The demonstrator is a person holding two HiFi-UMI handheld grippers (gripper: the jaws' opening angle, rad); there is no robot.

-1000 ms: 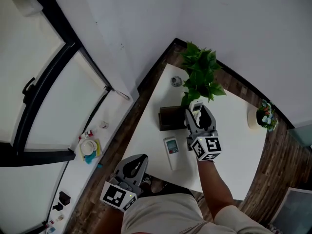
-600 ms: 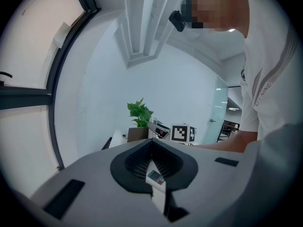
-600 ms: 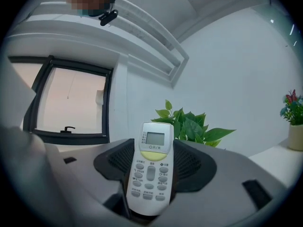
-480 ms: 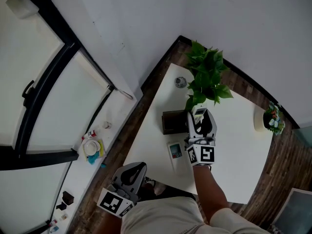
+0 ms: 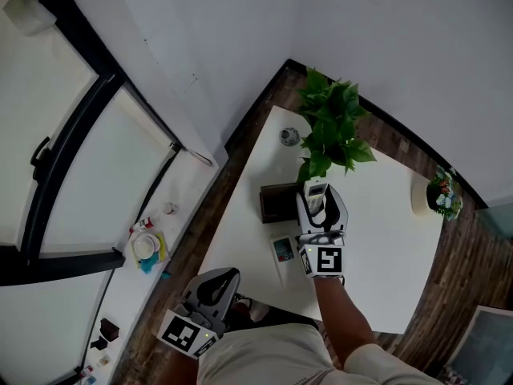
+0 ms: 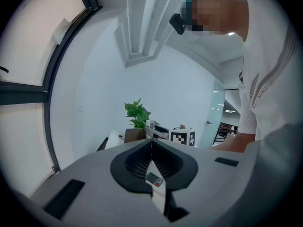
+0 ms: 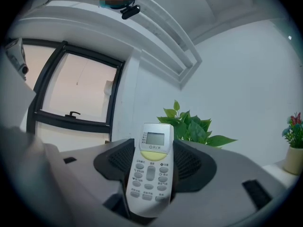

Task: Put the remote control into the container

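My right gripper (image 5: 321,196) is shut on a white remote control (image 5: 317,191), just right of the dark brown container (image 5: 277,202) on the white table (image 5: 385,247). In the right gripper view the remote (image 7: 150,174) sits between the jaws, with its display end sticking out past them. A second white remote (image 5: 282,253) lies flat on the table below the container. My left gripper (image 5: 224,277) hangs off the table's near-left edge, jaws together and holding nothing. Through its gap, the left gripper view shows that lying remote (image 6: 155,179).
A leafy green plant (image 5: 330,127) stands right behind the container. A small round grey object (image 5: 289,135) sits at the far table corner, and a flower pot (image 5: 437,195) at the right edge. Dark wooden floor surrounds the table, and a window sill (image 5: 148,243) with small items lies left.
My right gripper, still holding the remote, has swung so that it points straight away and has drifted slightly left toward the container. The left gripper has hardly moved.
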